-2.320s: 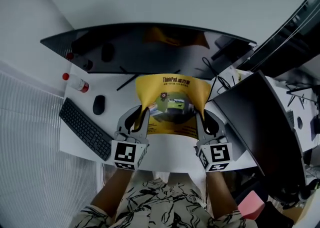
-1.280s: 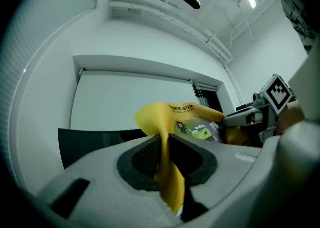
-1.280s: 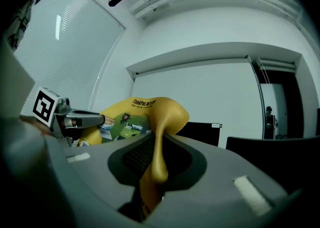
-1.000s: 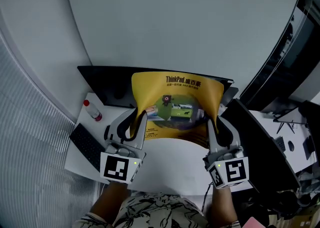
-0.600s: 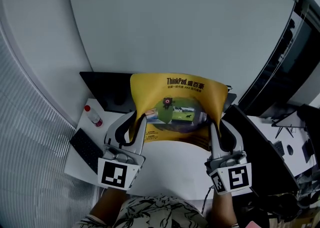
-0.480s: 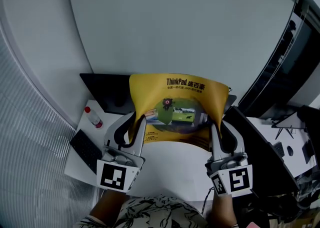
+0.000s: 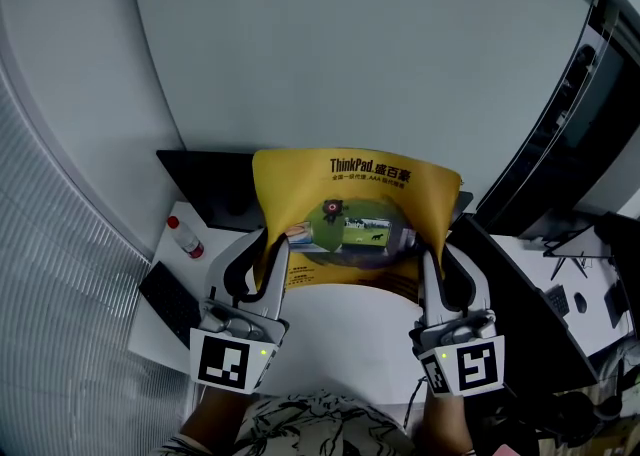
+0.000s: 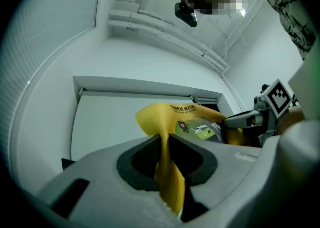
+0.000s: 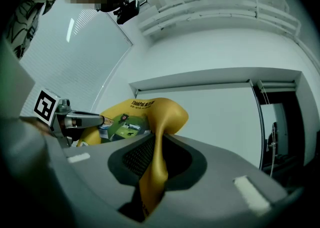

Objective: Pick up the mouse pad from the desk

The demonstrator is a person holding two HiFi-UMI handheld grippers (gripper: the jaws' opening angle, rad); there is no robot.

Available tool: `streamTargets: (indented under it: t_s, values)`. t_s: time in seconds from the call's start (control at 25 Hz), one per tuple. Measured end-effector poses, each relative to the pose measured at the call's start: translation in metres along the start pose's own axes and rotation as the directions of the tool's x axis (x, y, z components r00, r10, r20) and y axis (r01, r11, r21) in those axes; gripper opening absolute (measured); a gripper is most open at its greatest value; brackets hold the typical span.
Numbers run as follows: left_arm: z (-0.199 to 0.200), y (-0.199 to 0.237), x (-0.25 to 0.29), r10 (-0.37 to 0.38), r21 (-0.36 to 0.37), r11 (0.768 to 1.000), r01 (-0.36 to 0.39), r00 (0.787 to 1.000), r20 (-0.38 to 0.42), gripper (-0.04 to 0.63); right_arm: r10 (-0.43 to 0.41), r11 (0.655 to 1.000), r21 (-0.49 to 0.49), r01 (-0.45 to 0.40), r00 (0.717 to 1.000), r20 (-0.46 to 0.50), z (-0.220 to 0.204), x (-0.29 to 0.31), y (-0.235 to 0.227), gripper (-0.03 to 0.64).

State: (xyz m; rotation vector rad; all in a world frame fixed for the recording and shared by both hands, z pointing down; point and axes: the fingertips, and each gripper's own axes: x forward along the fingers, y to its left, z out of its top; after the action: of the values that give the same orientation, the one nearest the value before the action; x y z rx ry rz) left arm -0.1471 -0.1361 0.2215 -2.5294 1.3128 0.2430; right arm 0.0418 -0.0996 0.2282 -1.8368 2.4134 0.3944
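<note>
Both claws were on it! The left gripper (image 7: 271,248) was clamped down on the left edge of the mouse pad (image 7: 355,206), its jaws nearly together with only the thin yellow sheet squeezed between the dark pads. The left gripper view showed the pad folding as it ran through the pinch. Over on the other side, the right gripper (image 7: 430,258) had the right edge in just the same way, jaws closed tight on the material, yellow bulging out beyond them.

The mouse pad was up off the desk (image 7: 340,339), hung between the two grippers, its printed face with the green picture turned toward the head camera and its middle bowed in a soft curve. The far edge arched up in front of the dark monitor (image 7: 212,184) and the pale wall (image 7: 350,54) behind.

Down on the left of the desk lay a black keyboard (image 7: 168,302), and just beyond it a small bottle (image 7: 187,239) with a red cap lay on its side. Another dark screen (image 7: 525,319) stood on the right. Each marker cube sat near the person, left (image 7: 228,362) and right (image 7: 466,366).
</note>
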Motion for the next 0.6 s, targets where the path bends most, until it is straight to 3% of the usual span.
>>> streamTargets:
  t_s: [0.6]
  values:
    - [-0.0022,-0.0004,0.0006,-0.002,0.002,1.000,0.002,1.000,-0.011,0.072,-0.012,1.000,-0.003,0.012,1.000,-0.001,-0.0007,0.0004,-0.0006,0.058]
